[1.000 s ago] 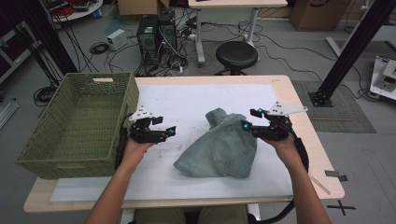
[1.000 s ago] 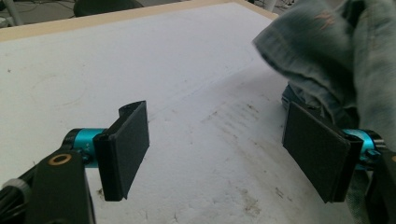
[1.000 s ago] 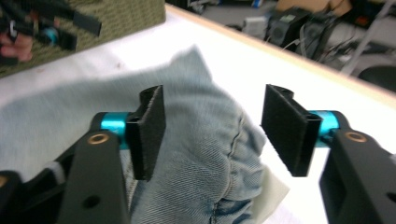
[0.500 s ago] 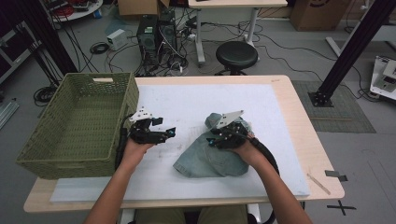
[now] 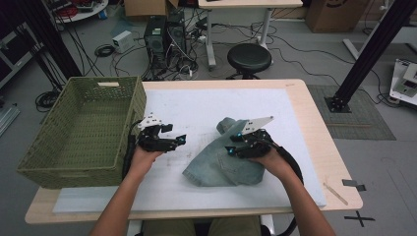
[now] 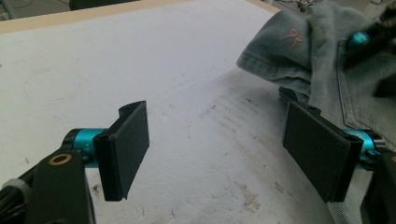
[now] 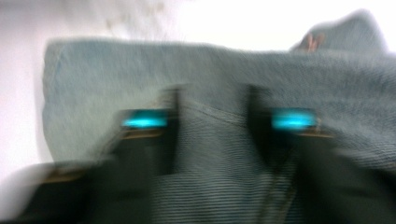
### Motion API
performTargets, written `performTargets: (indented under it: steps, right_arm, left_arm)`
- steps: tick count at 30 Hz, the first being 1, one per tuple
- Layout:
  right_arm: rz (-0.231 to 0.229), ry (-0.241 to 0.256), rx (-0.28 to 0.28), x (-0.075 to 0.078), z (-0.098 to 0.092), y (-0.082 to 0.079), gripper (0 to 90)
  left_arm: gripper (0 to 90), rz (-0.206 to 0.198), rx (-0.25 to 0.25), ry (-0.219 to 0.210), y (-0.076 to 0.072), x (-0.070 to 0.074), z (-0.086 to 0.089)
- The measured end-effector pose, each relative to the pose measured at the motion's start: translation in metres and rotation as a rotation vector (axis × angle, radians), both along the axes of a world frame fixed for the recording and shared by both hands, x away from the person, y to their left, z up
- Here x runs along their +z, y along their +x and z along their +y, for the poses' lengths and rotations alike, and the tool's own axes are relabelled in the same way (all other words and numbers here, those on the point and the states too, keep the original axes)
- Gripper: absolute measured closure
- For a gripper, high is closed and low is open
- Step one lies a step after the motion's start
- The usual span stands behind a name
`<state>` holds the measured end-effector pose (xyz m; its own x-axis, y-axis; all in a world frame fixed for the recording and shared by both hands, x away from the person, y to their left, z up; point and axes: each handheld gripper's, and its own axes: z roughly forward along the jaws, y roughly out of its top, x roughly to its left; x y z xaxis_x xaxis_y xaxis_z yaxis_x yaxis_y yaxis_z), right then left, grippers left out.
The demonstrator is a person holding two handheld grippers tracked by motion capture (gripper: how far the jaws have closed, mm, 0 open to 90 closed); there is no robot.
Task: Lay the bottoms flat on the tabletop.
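A crumpled blue denim garment (image 5: 216,167) lies on the white mat (image 5: 196,105), right of centre. My right gripper (image 5: 230,148) is down on its top, pointing left. In the blurred right gripper view, its jaws (image 7: 212,109) stand partly apart with a ridge of denim (image 7: 116,70) between them. My left gripper (image 5: 180,140) hovers over bare mat just left of the garment. It (image 6: 224,140) is wide open and holds nothing. The denim's hem (image 6: 299,46) lies beyond its right pad (image 6: 317,149).
A large green woven basket (image 5: 78,169) stands on the table's left end, close behind my left hand. The wooden table edge (image 5: 319,132) runs along the right. A stool (image 5: 249,58), computer cases and cables sit on the floor beyond the table.
My right gripper has swung left from the garment's right edge onto its top and come lower. The garment has flattened and spread. My left gripper has stayed put.
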<state>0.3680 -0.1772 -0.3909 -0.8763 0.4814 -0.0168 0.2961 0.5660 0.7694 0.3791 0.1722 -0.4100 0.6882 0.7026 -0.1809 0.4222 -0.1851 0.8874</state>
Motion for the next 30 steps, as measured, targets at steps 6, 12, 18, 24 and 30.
performTargets:
  steps: [6, 12, 18, 24, 30]
  right_arm:
    - [-0.067, -0.032, -0.054, 0.0, 0.016, 0.008, 37.6]
    - [-0.049, -0.218, -0.03, -0.012, 0.041, 0.015, 57.5]
    - [-0.109, -0.278, 0.019, -0.013, 0.044, 0.009, 84.2]
    - [-0.074, -0.103, 0.02, -0.007, 0.02, 0.003, 86.3]
    - [-0.101, 0.016, 0.002, 0.009, -0.029, -0.019, 86.3]
  left_arm:
    - [23.1, 0.0, -0.002, -0.001, 0.0, 0.0, 0.0]
    - [23.1, 0.002, -0.001, -0.005, 0.0, 0.0, 0.002]
    - [23.1, 0.002, 0.002, -0.007, 0.0, 0.001, 0.003]
    - [23.1, 0.002, 0.004, -0.006, 0.0, 0.001, 0.005]
    - [23.1, 0.006, 0.0, -0.014, 0.0, 0.0, 0.001]
